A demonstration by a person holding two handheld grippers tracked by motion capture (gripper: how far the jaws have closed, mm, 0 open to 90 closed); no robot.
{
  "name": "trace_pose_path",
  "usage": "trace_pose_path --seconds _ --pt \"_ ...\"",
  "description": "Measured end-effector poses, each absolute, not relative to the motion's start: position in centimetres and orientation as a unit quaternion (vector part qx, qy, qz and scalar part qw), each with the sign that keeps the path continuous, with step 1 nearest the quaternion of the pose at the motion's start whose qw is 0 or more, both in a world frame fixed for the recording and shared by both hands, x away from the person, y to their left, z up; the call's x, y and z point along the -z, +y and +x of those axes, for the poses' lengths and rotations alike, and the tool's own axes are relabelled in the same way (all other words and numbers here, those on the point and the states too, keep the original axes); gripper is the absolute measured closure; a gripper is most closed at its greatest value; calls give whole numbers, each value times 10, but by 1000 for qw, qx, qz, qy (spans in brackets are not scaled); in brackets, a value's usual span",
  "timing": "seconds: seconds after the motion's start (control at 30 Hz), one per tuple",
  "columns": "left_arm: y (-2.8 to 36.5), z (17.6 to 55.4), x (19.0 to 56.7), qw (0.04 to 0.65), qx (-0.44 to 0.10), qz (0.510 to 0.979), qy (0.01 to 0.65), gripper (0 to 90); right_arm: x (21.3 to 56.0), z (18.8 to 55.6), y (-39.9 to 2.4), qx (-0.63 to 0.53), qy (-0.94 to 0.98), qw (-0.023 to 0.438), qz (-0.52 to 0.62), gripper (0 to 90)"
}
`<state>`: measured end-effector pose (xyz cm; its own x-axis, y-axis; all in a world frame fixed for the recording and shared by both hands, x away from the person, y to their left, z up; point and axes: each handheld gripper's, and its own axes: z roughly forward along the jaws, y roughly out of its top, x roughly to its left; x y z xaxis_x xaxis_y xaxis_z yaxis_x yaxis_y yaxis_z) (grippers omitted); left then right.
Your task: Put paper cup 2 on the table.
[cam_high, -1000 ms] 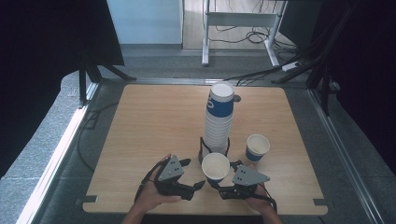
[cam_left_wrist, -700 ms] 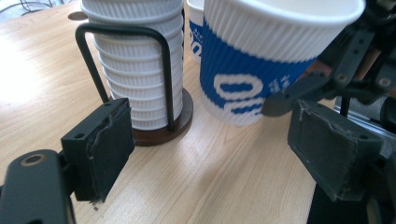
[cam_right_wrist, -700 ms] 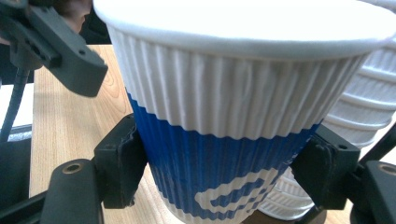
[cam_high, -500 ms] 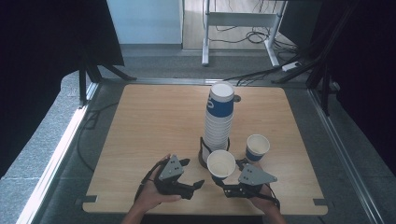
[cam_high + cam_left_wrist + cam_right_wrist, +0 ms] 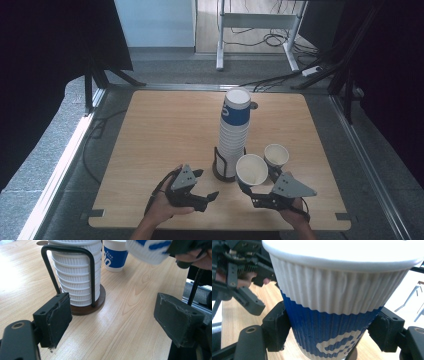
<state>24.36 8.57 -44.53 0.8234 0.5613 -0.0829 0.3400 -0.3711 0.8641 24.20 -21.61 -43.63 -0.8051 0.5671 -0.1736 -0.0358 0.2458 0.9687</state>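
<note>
**Right claw held one cup beside the stack; left claw stood empty**

Count on the desk (image 5: 150, 130): one tall stack of ribbed white cups (image 5: 233, 137) in one black wire holder (image 5: 220, 165) with a round brown base; one single cup (image 5: 276, 156) standing upright on the desk just right of the stack; one cup in the grip (image 5: 251, 170). The number of cups within the stack could not be told. The top cup of the stack showed a blue band.

Right claw (image 5: 332, 335): clamped on the held cup, one black pad on each side of its blue lower half, white ribbed band and rim above the pads. In the high view this cup sat off the desk, just right of the holder and close in front of the standing cup, mouth turned up toward the camera.

Left claw (image 5: 202, 192): jaws apart, nothing between the pads (image 5: 58, 320), bare desk under the gap. It pointed toward the holder base from near the front edge of the desk, short of touching it.
</note>
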Motion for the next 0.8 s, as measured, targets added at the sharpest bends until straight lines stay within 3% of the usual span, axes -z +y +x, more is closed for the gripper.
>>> trace_pose_path --seconds 0.8 --pt "87 242 447 480 -119 825 274 152 415 248 -296 -595 680 336 264 261"
